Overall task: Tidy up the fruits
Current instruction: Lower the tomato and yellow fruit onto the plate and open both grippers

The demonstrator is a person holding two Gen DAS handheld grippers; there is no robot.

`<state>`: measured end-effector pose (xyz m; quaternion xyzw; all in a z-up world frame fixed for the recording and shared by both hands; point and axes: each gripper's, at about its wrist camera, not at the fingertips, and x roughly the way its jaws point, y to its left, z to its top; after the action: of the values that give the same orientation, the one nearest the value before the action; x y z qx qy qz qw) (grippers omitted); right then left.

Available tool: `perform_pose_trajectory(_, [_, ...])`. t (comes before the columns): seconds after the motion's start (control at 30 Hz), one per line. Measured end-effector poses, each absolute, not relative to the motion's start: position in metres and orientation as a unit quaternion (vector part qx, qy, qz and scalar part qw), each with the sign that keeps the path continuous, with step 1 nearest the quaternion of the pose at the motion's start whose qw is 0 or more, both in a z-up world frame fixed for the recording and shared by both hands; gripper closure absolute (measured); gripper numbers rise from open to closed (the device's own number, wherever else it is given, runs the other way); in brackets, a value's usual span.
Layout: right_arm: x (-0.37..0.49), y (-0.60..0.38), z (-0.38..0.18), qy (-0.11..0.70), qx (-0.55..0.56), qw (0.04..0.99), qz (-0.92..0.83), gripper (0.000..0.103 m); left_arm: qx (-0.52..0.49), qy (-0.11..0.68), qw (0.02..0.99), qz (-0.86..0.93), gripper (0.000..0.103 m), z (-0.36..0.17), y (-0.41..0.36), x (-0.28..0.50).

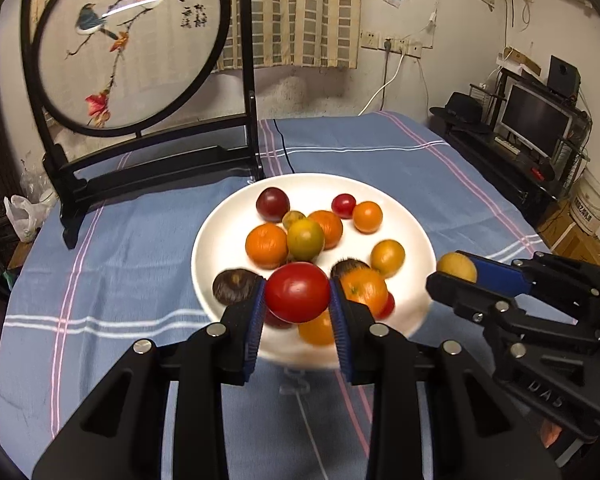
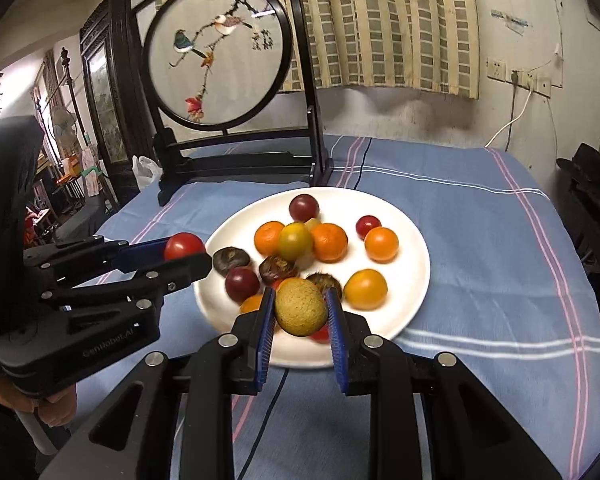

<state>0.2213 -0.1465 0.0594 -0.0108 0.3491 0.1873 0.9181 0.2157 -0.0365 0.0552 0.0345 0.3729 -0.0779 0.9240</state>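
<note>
A white plate on the blue cloth carries several small fruits: orange, red, dark purple, yellow-green and brown ones. My left gripper is shut on a red tomato, held above the plate's near-left rim. My right gripper is shut on a rough yellow-tan round fruit, held over the plate's near edge. A hand grasps the left gripper's handle.
A round embroidered bird screen on a black stand rises behind the plate. A black cable runs across the cloth. A white plastic bag lies at the table's left edge. A desk with a monitor stands to the right.
</note>
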Motion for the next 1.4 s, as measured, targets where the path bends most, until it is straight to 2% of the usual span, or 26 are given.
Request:
perform_pose_trajectory(0.67, [0.304, -0.145, 0.023, 0.387, 0.011, 0.904, 0.18, 0.077, 0.028, 0.407, 0.911, -0.055, 0.073, 0.02, -0.05, 0.282])
perform_pose_trajectory(0.7, [0.307, -0.144, 0.022, 0.39, 0.014, 0.903, 0.181, 0.076, 0.026, 0.409, 0.911, -0.053, 0.073, 0.019, -0.049, 0.284])
perform_pose_trajectory(0.77, [0.309, -0.145, 0.019, 0.395, 0.015, 0.902, 0.174, 0.062, 0.015, 0.417, 0.908, -0.04, 0.071, 0.017, -0.045, 0.287])
perform_pose_trajectory(0.8, [0.309, -0.147, 0.02, 0.392, 0.015, 0.905, 0.167, 0.054, 0.007, 0.425, 0.905, -0.029, 0.068, 0.017, -0.041, 0.288])
perform_pose_trajectory(0.87, [0.306, -0.149, 0.022, 0.387, 0.015, 0.907, 0.164, 0.051, -0.001, 0.42, 0.907, -0.012, 0.043, 0.02, -0.035, 0.285])
perform_pose_trajectory(0.93, [0.302, -0.152, 0.024, 0.385, 0.015, 0.908, 0.166, 0.042, -0.005, 0.408, 0.913, -0.004, 0.035, 0.025, -0.03, 0.28])
perform_pose_trajectory(1.07, [0.287, -0.152, 0.033, 0.374, -0.002, 0.912, 0.167, 0.038, -0.008, 0.406, 0.914, -0.012, 0.032, 0.031, -0.028, 0.269])
perform_pose_trajectory(1.13, [0.28, -0.152, 0.035, 0.373, -0.005, 0.913, 0.167, 0.03, -0.008, 0.405, 0.914, -0.01, 0.031, 0.034, -0.027, 0.263])
perform_pose_trajectory(1.23, [0.267, -0.156, 0.038, 0.371, 0.002, 0.913, 0.168, 0.025, -0.015, 0.404, 0.915, -0.013, 0.028, 0.039, -0.025, 0.25])
perform_pose_trajectory(1.4, [0.242, -0.163, 0.046, 0.368, 0.005, 0.916, 0.162, 0.02, -0.008, 0.395, 0.919, -0.015, 0.019, 0.05, -0.026, 0.221])
